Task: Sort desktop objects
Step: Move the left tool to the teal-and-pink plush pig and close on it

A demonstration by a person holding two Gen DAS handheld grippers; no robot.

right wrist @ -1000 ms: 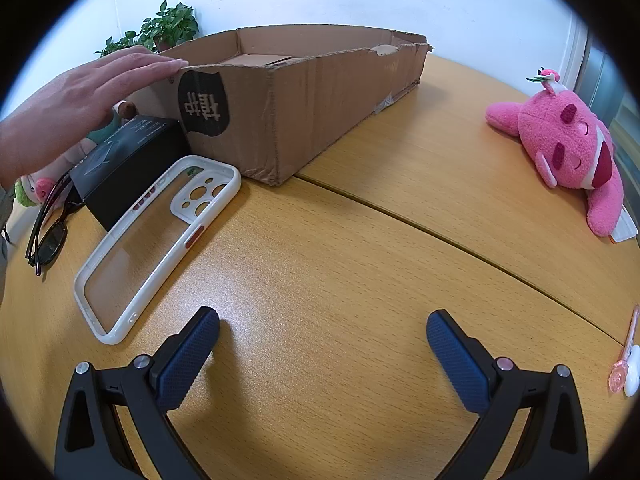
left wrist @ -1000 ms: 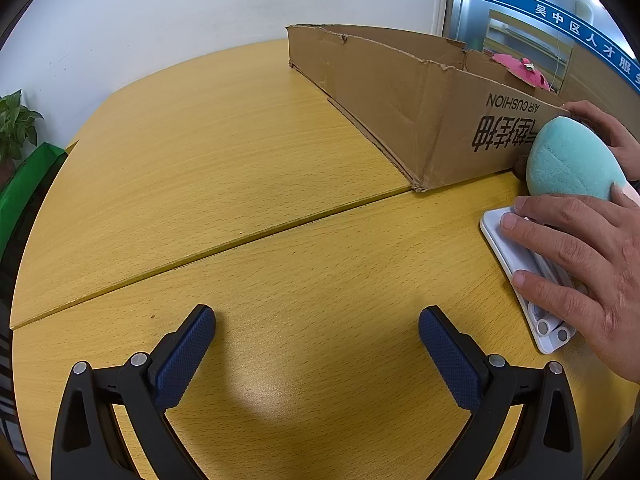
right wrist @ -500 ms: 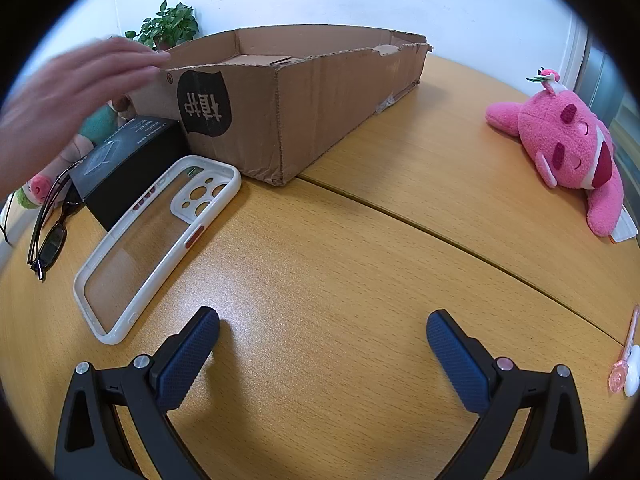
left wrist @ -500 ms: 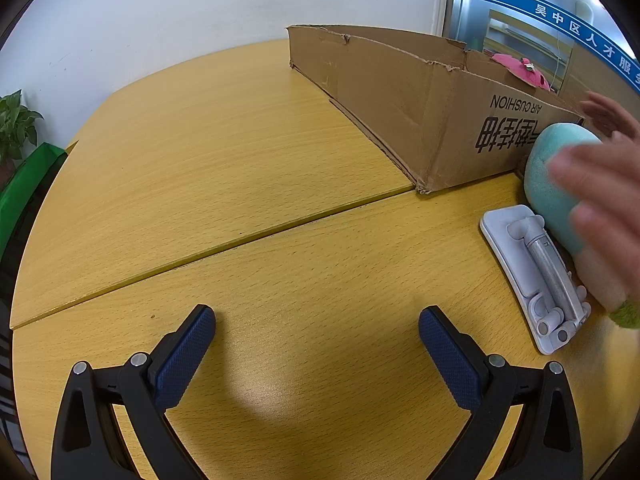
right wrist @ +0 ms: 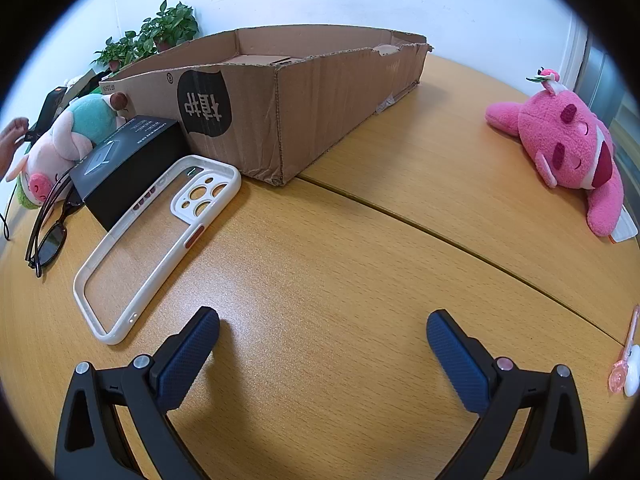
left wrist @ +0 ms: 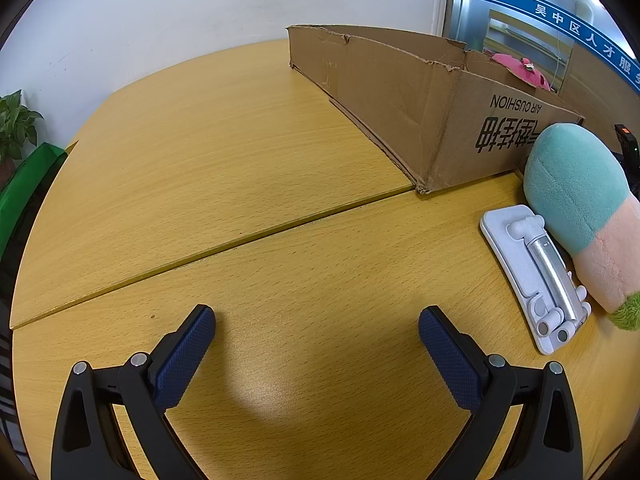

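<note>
1. Left claw [left wrist: 317, 330]: jaws spread wide, nothing between the blue textured pads [left wrist: 185, 360]. It hovers low over the yellow wood-grain tabletop [left wrist: 224, 168], near a seam between two panels.
2. Right claw [right wrist: 323, 334]: jaws likewise spread wide and empty, over bare tabletop [right wrist: 328, 264].
3. Left wrist view, right of the claw: a white folding phone stand with a silver metal arm [left wrist: 534, 276] lies flat. Touching its far edge is a teal-and-peach plush toy with a green tuft [left wrist: 580, 200], lying on its side.
4. Beyond these stands a long, shallow open-topped brown cardboard box [left wrist: 400, 100], printed "AIR CUSHION" upside down. The plush's teal end rests just beside the box's printed end wall.
5. Right wrist view, left of the claw: a white-rimmed clear phone case with an orange side button [right wrist: 158, 240] lies flat, camera cut-outs toward the box [right wrist: 320, 92].
6. Behind the case: a black rectangular carton with small white print [right wrist: 128, 160], just beside the box's near end. Black-framed sunglasses [right wrist: 50, 236] lie left of it, one temple leaning against the carton.
7. The same plush [right wrist: 76, 132] sits behind the carton, pink pig-like face toward the table edge.
8. A person's fingertips [right wrist: 12, 140] show at the far left edge, near the plush; contact cannot be told.
9. Right side: a pink plush bear with a flower on its head [right wrist: 560, 140] lies well apart from the box. A small pink-and-white item [right wrist: 626, 368] sits at the far right edge; too small to identify.
10. Interior of the box appears empty apart from its folded bottom flaps.
</note>
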